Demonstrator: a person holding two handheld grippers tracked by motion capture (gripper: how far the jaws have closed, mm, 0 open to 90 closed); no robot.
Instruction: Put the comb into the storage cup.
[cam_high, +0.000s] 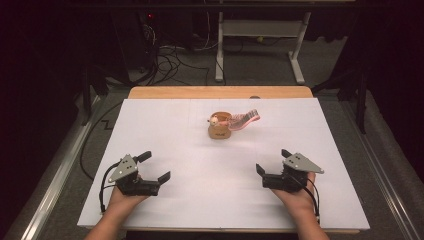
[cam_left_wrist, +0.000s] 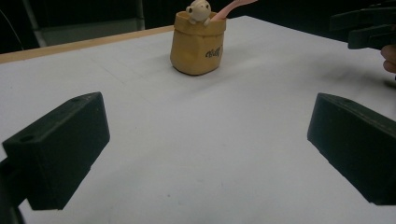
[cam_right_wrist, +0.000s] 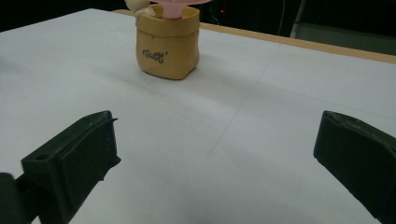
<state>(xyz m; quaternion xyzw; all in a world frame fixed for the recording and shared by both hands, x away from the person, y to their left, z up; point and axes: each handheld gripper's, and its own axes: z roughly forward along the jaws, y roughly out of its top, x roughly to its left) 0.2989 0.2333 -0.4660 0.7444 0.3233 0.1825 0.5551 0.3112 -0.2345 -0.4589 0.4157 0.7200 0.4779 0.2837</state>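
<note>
A small tan sack-shaped pot (cam_high: 220, 130) (cam_left_wrist: 197, 44) (cam_right_wrist: 167, 45) with dark lettering stands near the middle of the white table top, toward the far side. A little cream figure (cam_left_wrist: 198, 11) peeks over its rim, and a pink comb-like piece (cam_high: 244, 120) sticks out of it to the right. My left gripper (cam_high: 154, 166) (cam_left_wrist: 205, 149) rests open at the near left, held by a hand, nothing between its jaws. My right gripper (cam_high: 272, 161) (cam_right_wrist: 219, 154) rests open at the near right, also with nothing in it. Both point toward the pot from well short of it.
The white sheet (cam_high: 200, 200) covers a wooden table whose bare edge (cam_high: 220, 92) shows at the far side. Beyond it are a white table frame (cam_high: 260, 35) and loose cables (cam_high: 170, 60) on the floor. The right gripper (cam_left_wrist: 369, 28) appears at the upper right of the left gripper view.
</note>
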